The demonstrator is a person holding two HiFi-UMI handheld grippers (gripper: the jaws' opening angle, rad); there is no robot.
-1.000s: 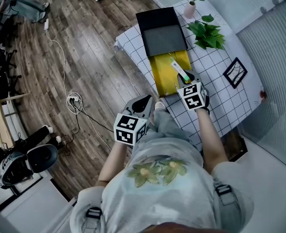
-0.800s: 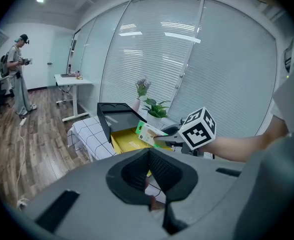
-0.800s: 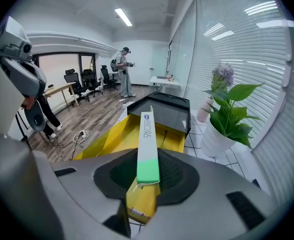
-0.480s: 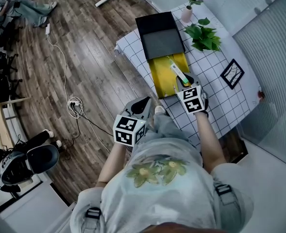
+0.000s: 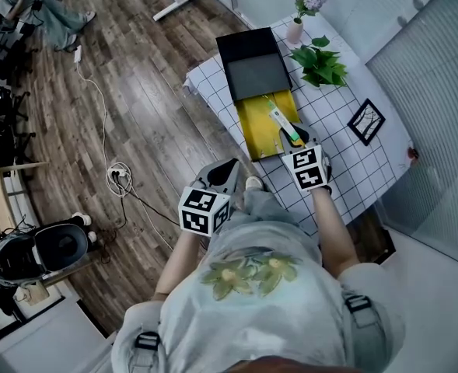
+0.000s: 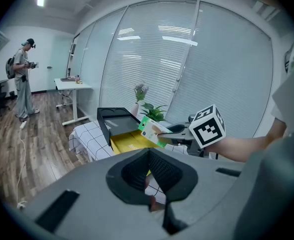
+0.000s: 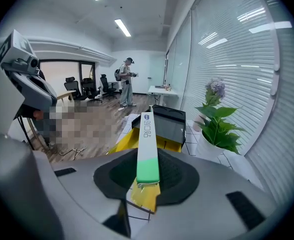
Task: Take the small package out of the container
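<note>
Okay, so nearest the person's body, the left gripper (image 5: 222,174) hangs off the table edge over the wood floor (image 5: 135,84), jaws pressed together with nothing between them. At roughly its 2 o'clock, the right gripper (image 5: 294,137) is clamped on the green end of the small package (image 5: 278,120). That's a thin white-and-green box, held edge-up with its white end poking out toward 11 o'clock. The package is up in the air over the yellow container (image 5: 253,127), which sits open on the checked tablecloth (image 5: 345,169). A black tray (image 5: 248,47) butts against the container at its 12 o'clock. A black picture frame (image 5: 365,121) lies at the container's 3 o'clock. Further back, around 1 o'clock, there's a leafy potted plant (image 5: 319,64), then a vase of purple flowers (image 5: 297,23).
</note>
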